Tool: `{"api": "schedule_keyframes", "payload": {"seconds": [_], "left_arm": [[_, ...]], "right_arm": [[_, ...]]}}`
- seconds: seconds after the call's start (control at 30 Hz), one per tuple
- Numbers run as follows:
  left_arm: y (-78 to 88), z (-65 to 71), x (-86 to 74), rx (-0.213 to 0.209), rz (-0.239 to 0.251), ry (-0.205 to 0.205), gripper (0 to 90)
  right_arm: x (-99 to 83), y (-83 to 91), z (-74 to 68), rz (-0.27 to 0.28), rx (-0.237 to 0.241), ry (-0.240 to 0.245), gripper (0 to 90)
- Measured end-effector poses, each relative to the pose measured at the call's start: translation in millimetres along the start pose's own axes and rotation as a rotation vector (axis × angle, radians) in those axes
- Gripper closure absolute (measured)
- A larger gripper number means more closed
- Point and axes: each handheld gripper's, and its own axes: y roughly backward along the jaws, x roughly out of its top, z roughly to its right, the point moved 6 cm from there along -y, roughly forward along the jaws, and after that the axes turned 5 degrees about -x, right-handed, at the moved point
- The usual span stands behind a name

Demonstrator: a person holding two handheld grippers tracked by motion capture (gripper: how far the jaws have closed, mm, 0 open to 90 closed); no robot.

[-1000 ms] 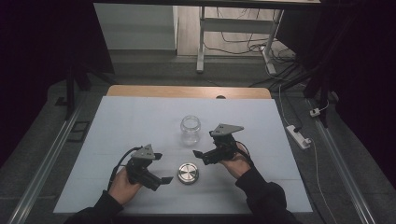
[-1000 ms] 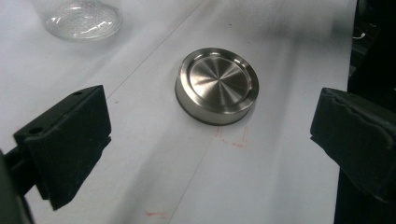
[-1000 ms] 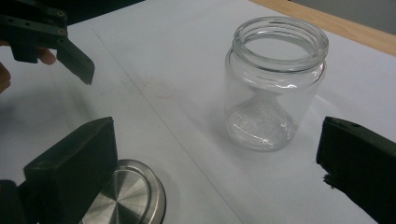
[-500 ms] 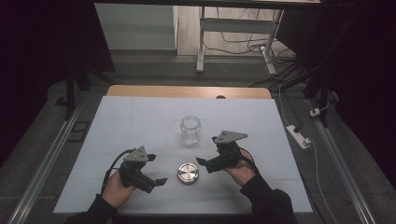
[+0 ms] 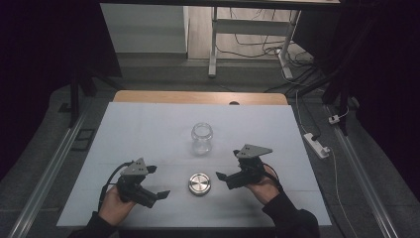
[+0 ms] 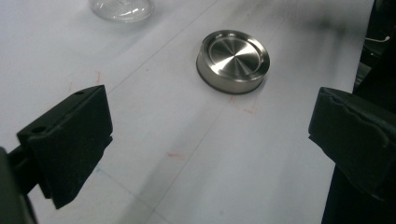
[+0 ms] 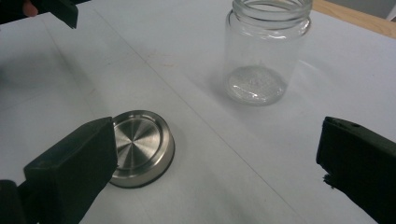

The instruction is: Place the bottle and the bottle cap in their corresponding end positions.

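Note:
An empty clear glass jar point(image 5: 202, 138) stands upright without a lid at the middle of the white table point(image 5: 124, 129). Its round metal lid point(image 5: 199, 183) lies flat on the table, nearer the person. My left gripper point(image 5: 157, 182) is left of the lid, open and empty. In the left gripper view the lid point(image 6: 233, 60) lies ahead beyond the wide-apart jaws of my left gripper point(image 6: 212, 112), with the jar's base point(image 6: 122, 7) at the top. My right gripper point(image 5: 227, 164) is right of the lid, open and empty. Past my right gripper point(image 7: 219, 154) are the jar point(image 7: 264, 51) and lid point(image 7: 140, 147).
The table's far wooden edge point(image 5: 198, 97) lies behind the jar. A power strip point(image 5: 317, 144) and cables lie on the floor to the right. A jaw of the other gripper point(image 7: 60, 9) shows at the top left of the right gripper view.
Both grippers have drawn back a little toward the near edge. The right one has dropped from beside the jar to beside the lid. Jar and lid have not moved.

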Motion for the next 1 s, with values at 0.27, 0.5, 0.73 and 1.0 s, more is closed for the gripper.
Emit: {"api": "schedule_keyframes", "payload": {"seconds": [0.27, 0.5, 0.73, 1.0], "left_arm": [[10.7, -0.1, -10.2, 0.029, 0.002, 0.019, 0.4], [22.3, -0.4, -21.9, 0.050, 0.012, 0.055, 0.4], [35.1, -2.5, -33.7, 0.083, 0.022, 0.089, 0.0], [48.0, -5.3, -45.1, 0.116, 0.038, 0.122, 0.0]], "right_arm": [[-13.5, 11.0, 4.7, -0.010, -0.019, -0.017, 0.0], [-23.5, 21.6, 6.6, -0.016, -0.029, -0.023, 0.0], [-32.4, 34.3, 10.2, -0.017, -0.048, -0.036, 0.0], [-45.8, 49.8, 16.8, -0.019, -0.079, -0.062, 0.0]]}}
